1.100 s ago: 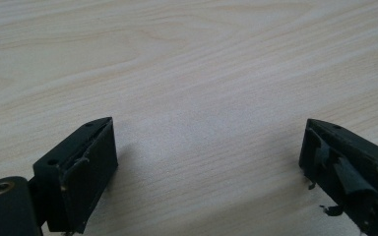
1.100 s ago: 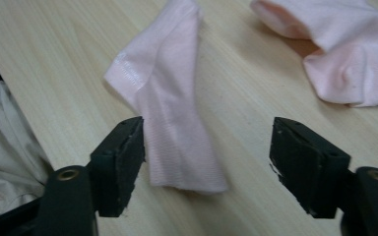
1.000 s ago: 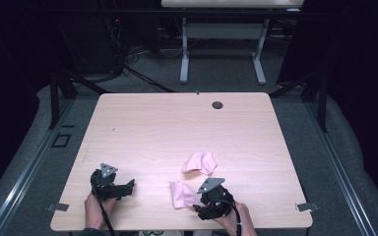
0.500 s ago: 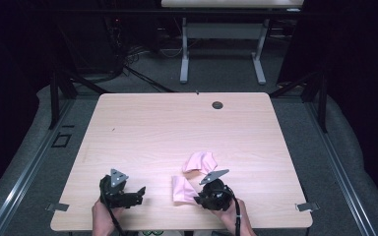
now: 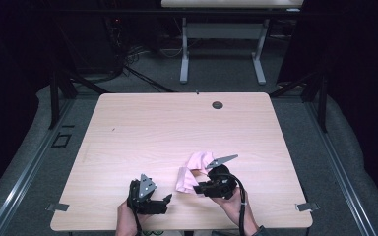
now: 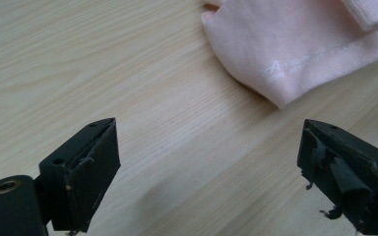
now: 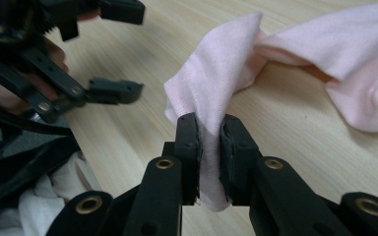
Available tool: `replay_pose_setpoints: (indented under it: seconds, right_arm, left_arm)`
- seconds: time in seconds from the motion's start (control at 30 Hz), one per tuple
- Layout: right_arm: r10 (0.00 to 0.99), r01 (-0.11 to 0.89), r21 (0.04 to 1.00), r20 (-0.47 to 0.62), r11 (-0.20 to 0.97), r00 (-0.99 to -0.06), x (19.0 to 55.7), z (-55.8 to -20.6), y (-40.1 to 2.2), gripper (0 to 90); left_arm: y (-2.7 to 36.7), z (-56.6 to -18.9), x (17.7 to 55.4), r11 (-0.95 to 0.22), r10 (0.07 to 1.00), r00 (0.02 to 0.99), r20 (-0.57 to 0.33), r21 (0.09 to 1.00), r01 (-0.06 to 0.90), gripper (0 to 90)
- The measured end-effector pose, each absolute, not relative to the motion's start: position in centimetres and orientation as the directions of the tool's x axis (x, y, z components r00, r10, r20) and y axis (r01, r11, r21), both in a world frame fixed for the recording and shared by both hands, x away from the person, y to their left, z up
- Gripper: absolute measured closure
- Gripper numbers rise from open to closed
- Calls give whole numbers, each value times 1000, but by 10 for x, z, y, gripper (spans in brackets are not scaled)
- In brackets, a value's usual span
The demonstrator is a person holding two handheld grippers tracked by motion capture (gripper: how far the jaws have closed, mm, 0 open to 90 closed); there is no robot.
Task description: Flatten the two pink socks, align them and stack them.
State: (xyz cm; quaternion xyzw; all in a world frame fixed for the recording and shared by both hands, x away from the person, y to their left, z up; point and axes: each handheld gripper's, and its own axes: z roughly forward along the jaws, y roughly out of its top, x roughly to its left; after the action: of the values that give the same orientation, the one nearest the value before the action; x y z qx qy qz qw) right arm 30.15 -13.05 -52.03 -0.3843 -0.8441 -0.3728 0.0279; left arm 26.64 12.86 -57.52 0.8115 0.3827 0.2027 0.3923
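Two pink cloth pieces lie near the front of the wooden table. My right gripper is shut on the nearer pink piece; its jaws closed on it within the last second. In the right gripper view the jaws pinch a raised fold of this piece, and the second pink piece lies flat behind it. My left gripper sits to the left of the cloth, open. Its jaws have just been closing a little with only bare table between them, and pink cloth lies just ahead.
A small dark grommet sits near the table's far edge. Beyond the table stand the white legs of another table and cables on the floor. In the right gripper view the left gripper is close at upper left.
My left gripper has moved right along the front edge toward the cloth. My right gripper has shut on the nearer pink piece and raised a fold of it off the table.
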Motion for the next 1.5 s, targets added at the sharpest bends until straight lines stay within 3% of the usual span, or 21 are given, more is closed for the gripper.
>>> replay_pose_setpoints:
  seconds: [0.3,0.4,0.47,0.73,0.8,0.93,1.0,1.13,1.2,1.23,1.4,1.5]
  right_arm:
    - [609,670,624,364,401,-704,303,-508,-128,792]
    - [610,670,627,365,398,-704,303,-508,-129,791]
    - [609,673,628,371,391,-701,303,-508,-130,791]
    - [613,683,623,383,380,-691,299,-511,-138,789]
    - [617,693,619,394,370,-681,298,-514,-142,787]
    - [629,709,608,405,356,-663,296,-521,-147,780]
    - [633,717,591,405,369,-659,293,-526,-148,775]
    - [648,734,551,398,396,-649,289,-538,-148,756]
    - [666,738,526,372,423,-647,287,-547,-148,730]
    - [674,741,515,362,432,-644,286,-551,-148,707]
    - [720,732,511,278,450,-636,280,-558,-153,540]
    - [728,695,557,219,454,-650,275,-549,-160,493]
  left_arm:
    - [100,-581,267,-417,769,637,60,802,427,183]
    - [90,-582,265,-420,760,647,66,809,410,247]
    - [86,-583,266,-421,761,643,82,817,393,318]
    - [84,-581,271,-434,745,655,126,837,332,837]
    - [83,-579,270,-463,741,651,164,827,319,884]
    - [76,-564,255,-613,696,630,345,742,271,889]
    - [72,-560,244,-678,659,642,393,679,280,889]
    - [68,-563,226,-729,617,681,395,614,304,887]
    - [68,-566,223,-721,613,710,347,613,324,879]
    - [70,-567,223,-712,618,715,326,619,332,851]
    - [89,-556,224,-626,674,708,211,672,396,494]
    - [107,-547,230,-544,728,672,136,710,446,388]
